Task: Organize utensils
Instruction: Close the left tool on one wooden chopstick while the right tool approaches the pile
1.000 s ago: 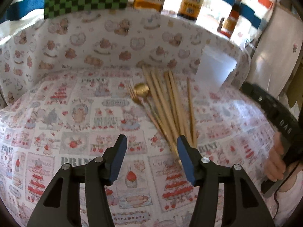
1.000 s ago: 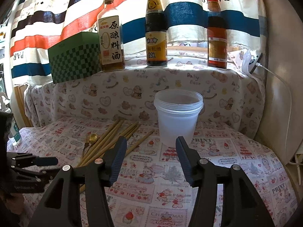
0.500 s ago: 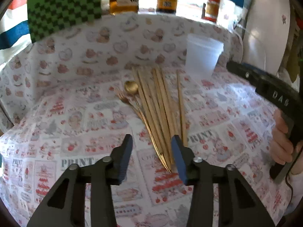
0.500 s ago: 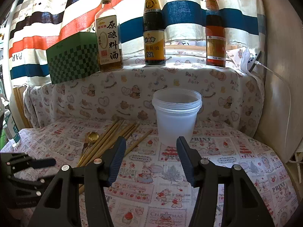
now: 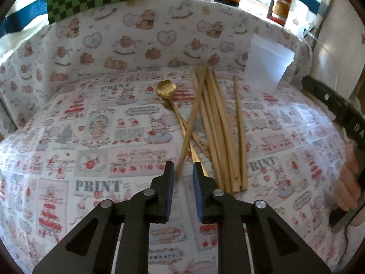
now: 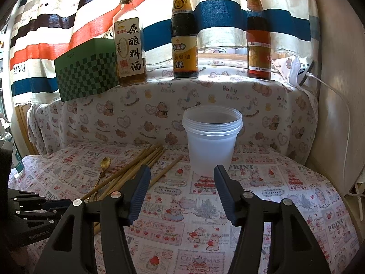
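Chopsticks: pale wooden sticks in a loose fan on the cloth, just ahead and right of the left gripper; one stick lies tilted across the others, its near end between the left jaws.
Spoon: gold, bowl far ahead of the left gripper, handle running under the crossed stick.
Left gripper: jaws have just been closing, now a narrow gap; whether the pads press the stick I cannot tell.
Right gripper: about half open, empty, above the cloth.
Cup: clear plastic, upright, straight ahead of the right gripper, near the cloth's raised back edge.
Open room: bare cloth left of the left gripper and right of the cup.
Count: about seven chopsticks, one spoon, one cup, three bottles, one checkered box.
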Demonstrator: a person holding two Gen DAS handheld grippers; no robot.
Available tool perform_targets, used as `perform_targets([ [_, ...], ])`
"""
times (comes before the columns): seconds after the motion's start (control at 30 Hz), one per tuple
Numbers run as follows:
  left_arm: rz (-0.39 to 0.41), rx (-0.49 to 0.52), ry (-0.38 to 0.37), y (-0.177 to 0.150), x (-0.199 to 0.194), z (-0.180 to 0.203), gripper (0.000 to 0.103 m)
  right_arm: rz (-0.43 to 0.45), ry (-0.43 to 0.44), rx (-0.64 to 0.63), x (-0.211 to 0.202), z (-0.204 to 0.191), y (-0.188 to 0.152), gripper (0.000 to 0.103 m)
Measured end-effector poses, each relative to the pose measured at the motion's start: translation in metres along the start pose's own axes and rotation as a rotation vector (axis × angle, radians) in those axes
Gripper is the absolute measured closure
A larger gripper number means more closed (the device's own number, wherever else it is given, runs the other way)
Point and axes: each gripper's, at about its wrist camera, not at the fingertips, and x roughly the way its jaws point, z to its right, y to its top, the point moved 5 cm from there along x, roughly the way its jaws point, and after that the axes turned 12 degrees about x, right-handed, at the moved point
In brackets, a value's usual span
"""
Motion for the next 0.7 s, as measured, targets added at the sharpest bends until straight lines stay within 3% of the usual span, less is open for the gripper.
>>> perform_targets([
  [0.17,0.031,-0.107,-0.108,0.003,0.005,-0.014,0.088,0.002,-0.002,-0.002,0.000,0.000,-0.001,0.043],
  [0.23,0.032,-0.108,-0.118,0.003,0.004,-0.014,0.090,0.003,-0.002,-0.002,0.000,0.000,-0.001,0.043],
  [0.27,0.025,-0.099,-0.121,0.003,0.005,-0.013,0.098,0.003,-0.001,-0.002,0.000,0.000,-0.001,0.043],
  [0.4,0.031,-0.079,-0.131,0.004,0.003,-0.007,0.099,0.002,-0.002,-0.001,0.000,0.000,-0.001,0.043],
  [0.7,0.315,-0.067,0.013,0.020,-0.056,-0.020,0.099,-0.005,0.004,-0.005,-0.001,-0.002,-0.002,0.043],
])
